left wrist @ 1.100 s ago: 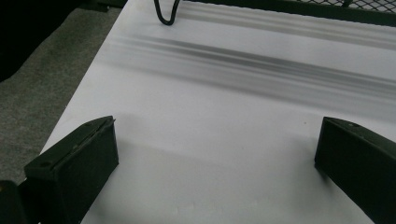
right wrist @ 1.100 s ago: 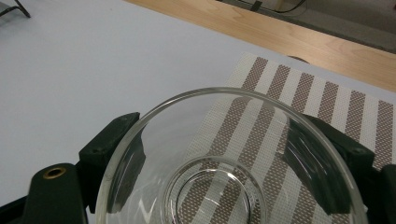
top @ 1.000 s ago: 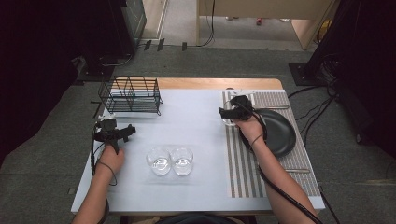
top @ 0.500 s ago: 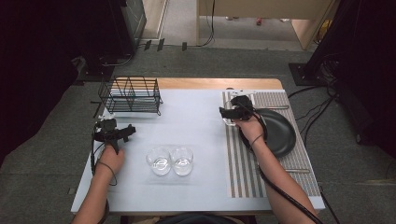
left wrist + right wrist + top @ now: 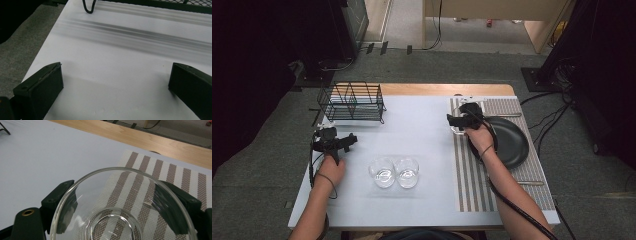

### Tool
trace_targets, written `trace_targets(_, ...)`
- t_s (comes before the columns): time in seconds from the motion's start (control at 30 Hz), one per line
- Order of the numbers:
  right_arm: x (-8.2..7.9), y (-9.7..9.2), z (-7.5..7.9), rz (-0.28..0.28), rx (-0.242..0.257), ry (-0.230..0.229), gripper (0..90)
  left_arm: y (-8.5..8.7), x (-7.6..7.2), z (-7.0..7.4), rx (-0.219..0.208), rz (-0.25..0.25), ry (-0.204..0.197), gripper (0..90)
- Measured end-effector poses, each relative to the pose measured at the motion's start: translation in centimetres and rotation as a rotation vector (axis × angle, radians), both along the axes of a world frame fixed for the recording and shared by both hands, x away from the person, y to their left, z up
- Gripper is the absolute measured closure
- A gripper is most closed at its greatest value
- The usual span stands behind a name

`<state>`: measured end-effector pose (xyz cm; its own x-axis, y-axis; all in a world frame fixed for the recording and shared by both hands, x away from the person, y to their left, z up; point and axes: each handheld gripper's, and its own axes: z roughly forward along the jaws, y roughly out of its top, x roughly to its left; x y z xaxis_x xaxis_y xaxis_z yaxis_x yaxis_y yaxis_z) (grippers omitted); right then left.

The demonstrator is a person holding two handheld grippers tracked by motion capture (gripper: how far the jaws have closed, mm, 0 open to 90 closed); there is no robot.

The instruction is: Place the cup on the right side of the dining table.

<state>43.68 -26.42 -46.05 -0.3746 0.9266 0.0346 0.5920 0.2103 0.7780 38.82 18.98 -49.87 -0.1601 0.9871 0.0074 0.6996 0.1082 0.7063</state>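
Black claws (image 5: 460,121), brass screw eyelet, trailing black cables; bare forearms, dark wrist bands.

Even overhead light is falling on the white table (image 5: 422,130), while the floor around it is sinking into darkness. In the left gripper view, soft streaked shadows of the wire rack (image 5: 155,5) are blurring across the table just below it. In the right gripper view, the glass bowl (image 5: 120,202) is looking soft and catching small glints along its rim.
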Motion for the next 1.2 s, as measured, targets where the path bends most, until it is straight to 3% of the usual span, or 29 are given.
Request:
trace_targets(0.4, -0.08, -0.07, -0.13, 0.01, 0.008, 0.007, 13.2, 0.0, 0.01, 0.0, 0.0, 0.0, 0.001, 0.0)
trace_targets(0.53, -0.12, -0.05, -0.11, 0.011, 0.02, 0.004, 4.1, 0.0, 0.01, 0.0, 0.0, 0.0, 0.001, 0.0)
trace_targets(1.2, -0.61, 0.01, 0.65, 0.026, 0.041, -0.01, 3.7, 0.0, 0.03, 0.01, 0.0, 0.0, 0.003, 0.0)
